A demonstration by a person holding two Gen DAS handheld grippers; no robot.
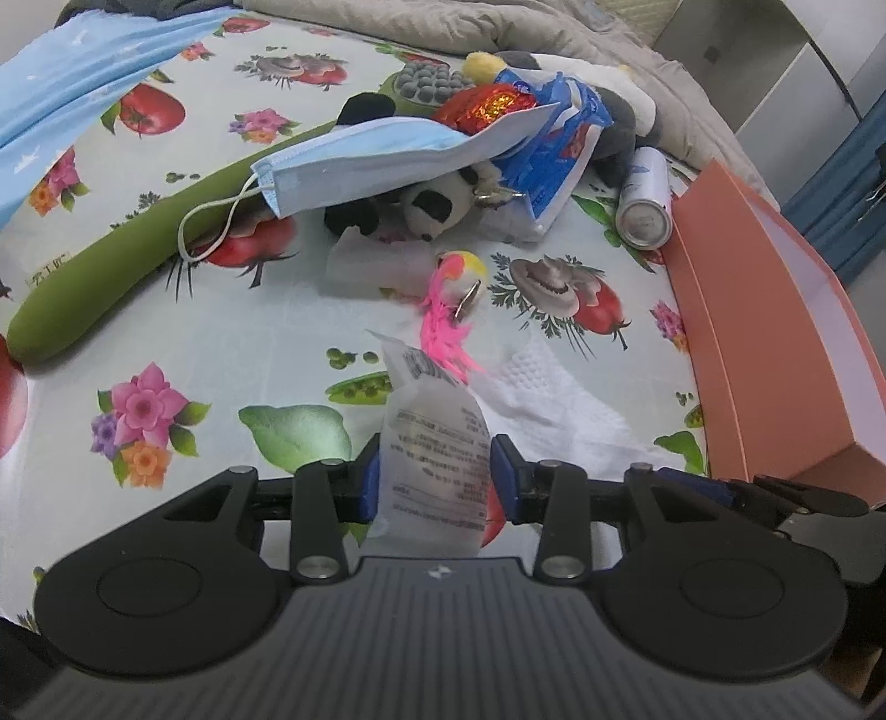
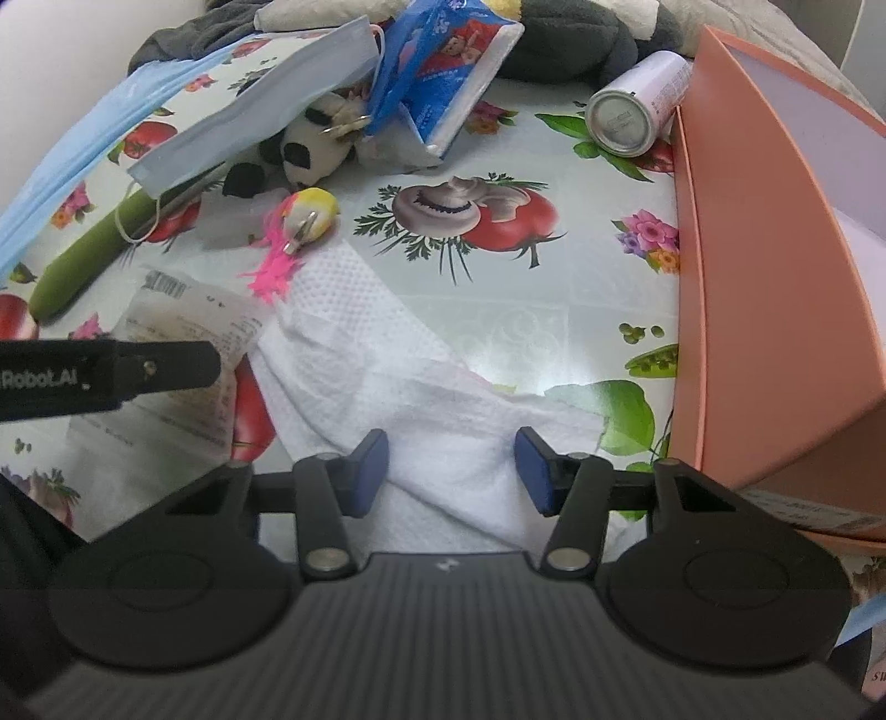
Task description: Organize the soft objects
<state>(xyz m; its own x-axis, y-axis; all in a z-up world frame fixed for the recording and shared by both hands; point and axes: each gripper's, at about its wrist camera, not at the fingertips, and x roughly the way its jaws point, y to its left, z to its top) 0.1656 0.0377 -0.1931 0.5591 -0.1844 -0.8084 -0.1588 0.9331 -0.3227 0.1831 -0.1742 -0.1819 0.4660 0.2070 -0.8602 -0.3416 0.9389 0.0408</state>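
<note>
My left gripper [image 1: 436, 482] points down at a printed paper receipt [image 1: 432, 437] that lies between its blue pads on the patterned tablecloth [image 1: 221, 343]; the jaws stand apart. One black finger [image 2: 160, 365] of it crosses the receipt [image 2: 183, 332] in the right wrist view. My right gripper [image 2: 451, 471] hangs open over a white tissue [image 2: 387, 360], nothing pinched. Further off lie a pink feathered toy [image 1: 454, 293], a panda plush [image 1: 432, 205] half under a blue face mask [image 1: 387, 160], and a long green plush [image 1: 111, 260].
An open pink box [image 2: 775, 277] stands along the right side, with a white can [image 2: 631, 105] lying against its far corner. A blue tissue packet [image 2: 448, 61] and a grey plush [image 2: 570, 39] sit at the back. Blue cloth [image 1: 66, 94] drapes the far left.
</note>
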